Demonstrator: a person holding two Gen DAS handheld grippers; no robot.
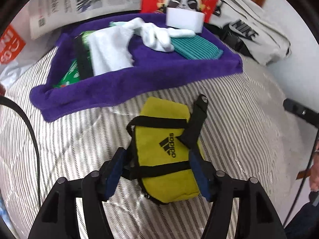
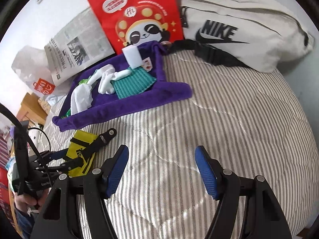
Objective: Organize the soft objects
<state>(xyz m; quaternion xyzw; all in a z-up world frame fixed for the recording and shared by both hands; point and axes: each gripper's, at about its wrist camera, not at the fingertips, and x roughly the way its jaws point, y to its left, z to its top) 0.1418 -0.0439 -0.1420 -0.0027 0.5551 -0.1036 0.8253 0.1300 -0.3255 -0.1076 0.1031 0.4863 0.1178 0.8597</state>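
My left gripper (image 1: 159, 165) clamps the yellow pouch (image 1: 169, 149) mid-body between its jaws — soft, light, compressible; right gripper (image 2: 161, 169) stands apart, empty.

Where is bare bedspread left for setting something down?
Free: striped bedspread between the purple tray, the Nike bag and the open right gripper. Crowded: the tray's inside, and the left gripper around the yellow adidas pouch.

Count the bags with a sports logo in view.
2. The yellow pouch lies on the striped bedding between the left hand-held gripper fingers; the white bag sits at the far edge beside the red paper bag. Others may be hidden.
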